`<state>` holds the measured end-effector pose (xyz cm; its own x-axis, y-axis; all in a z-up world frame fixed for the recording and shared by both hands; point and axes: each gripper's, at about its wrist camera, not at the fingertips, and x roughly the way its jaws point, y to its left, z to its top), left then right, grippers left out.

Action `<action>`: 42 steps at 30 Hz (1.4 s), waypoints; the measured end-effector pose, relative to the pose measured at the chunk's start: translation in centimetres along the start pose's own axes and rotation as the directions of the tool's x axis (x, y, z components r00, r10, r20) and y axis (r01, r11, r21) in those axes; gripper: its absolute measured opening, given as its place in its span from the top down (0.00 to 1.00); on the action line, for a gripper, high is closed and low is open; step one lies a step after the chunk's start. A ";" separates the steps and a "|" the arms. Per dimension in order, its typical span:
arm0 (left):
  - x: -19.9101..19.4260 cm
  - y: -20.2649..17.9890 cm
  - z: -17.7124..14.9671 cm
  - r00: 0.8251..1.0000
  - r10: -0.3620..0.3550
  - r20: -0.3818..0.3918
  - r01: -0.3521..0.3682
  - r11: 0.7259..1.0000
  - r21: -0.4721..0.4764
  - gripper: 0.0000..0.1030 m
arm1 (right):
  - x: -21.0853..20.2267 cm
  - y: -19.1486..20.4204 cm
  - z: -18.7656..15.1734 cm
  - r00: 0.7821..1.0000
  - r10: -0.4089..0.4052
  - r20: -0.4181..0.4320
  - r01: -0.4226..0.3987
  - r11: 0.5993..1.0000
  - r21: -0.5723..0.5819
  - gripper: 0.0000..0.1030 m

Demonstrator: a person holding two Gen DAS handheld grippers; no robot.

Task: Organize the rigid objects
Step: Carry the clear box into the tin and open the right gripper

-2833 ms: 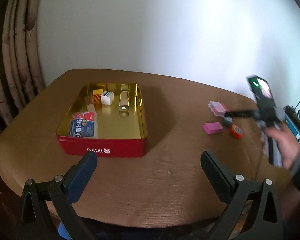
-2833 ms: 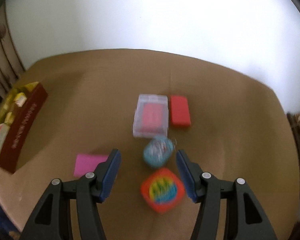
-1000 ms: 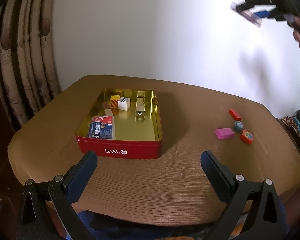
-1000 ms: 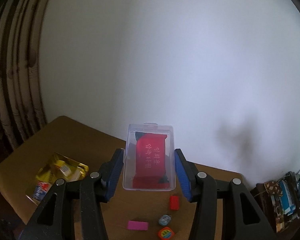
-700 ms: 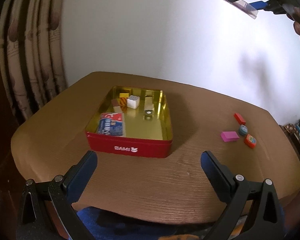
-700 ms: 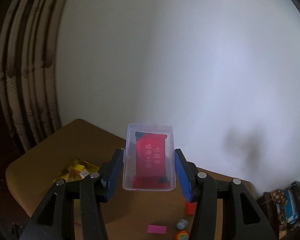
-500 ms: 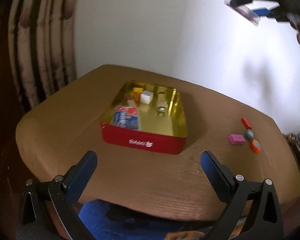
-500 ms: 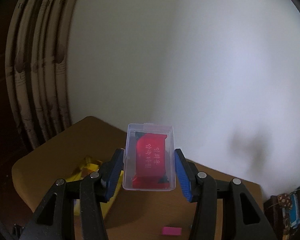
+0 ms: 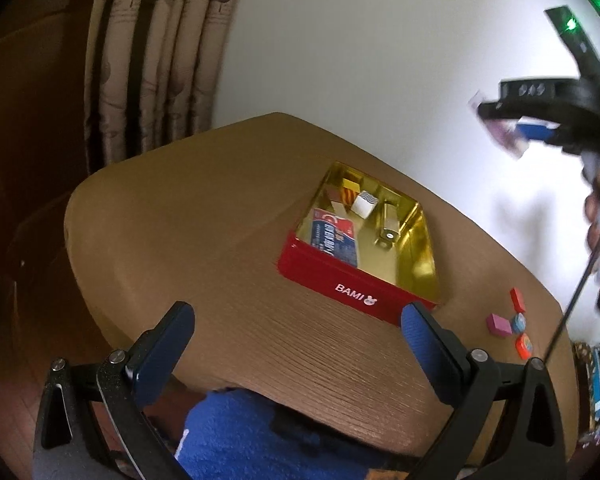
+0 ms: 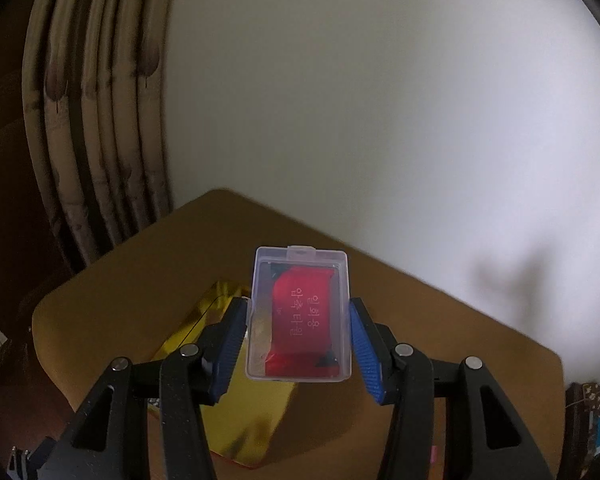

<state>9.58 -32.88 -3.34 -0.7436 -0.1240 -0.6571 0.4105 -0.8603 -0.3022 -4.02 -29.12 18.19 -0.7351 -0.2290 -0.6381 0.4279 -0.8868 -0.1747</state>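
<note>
In your left wrist view, your left gripper (image 9: 296, 330) has its jaws wide apart with nothing between them, above the near edge of the brown table (image 9: 188, 216). The red tin (image 9: 356, 256) stands on the table with its gold inside open to you. In it lie a blue and red packet (image 9: 334, 236), a white striped cube (image 9: 365, 203), a small gold box (image 9: 389, 224) and some little blocks at the far end, too small to name. Beside the tin, to the right, a pink block (image 9: 499, 325), a red block (image 9: 517, 300), a round blue piece (image 9: 519, 323) and an orange piece (image 9: 524, 346) lie close together. At the upper right your right gripper (image 9: 512, 132) is blurred and partly cut by the frame edge; the thing it carries is only a pale smear.

In your right wrist view, the right gripper (image 10: 298, 340) grips a clear plastic case (image 10: 300, 316) by its long sides, with a red card inside. The case hides most of the tin (image 10: 224, 400) below it; only a gold part shows, dim and unsharp.
</note>
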 end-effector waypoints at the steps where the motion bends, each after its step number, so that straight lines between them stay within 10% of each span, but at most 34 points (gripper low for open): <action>1: 0.2 0.1 0.0 1.000 0.004 -0.006 -0.004 1.000 -0.004 0.01 | 1.2 0.7 -0.4 1.000 0.009 -0.015 -0.009 1.000 -0.001 0.49; 21: 2.4 2.1 0.3 0.996 -0.009 -0.088 0.000 0.995 -0.103 0.01 | 14.0 5.4 -11.0 0.961 0.078 -0.265 -0.078 0.997 0.011 0.49; 42: 2.6 1.9 0.1 0.994 -0.016 -0.104 0.006 0.995 -0.103 0.01 | 16.4 6.3 -13.1 0.941 0.106 -0.322 -0.105 0.994 0.019 0.49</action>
<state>8.39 -34.90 -5.56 -0.6914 -0.0579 -0.7201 0.4582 -0.8058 -0.3751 -6.52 -33.16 -3.18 -0.4771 -0.1801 -0.8602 0.4929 -0.8652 -0.0922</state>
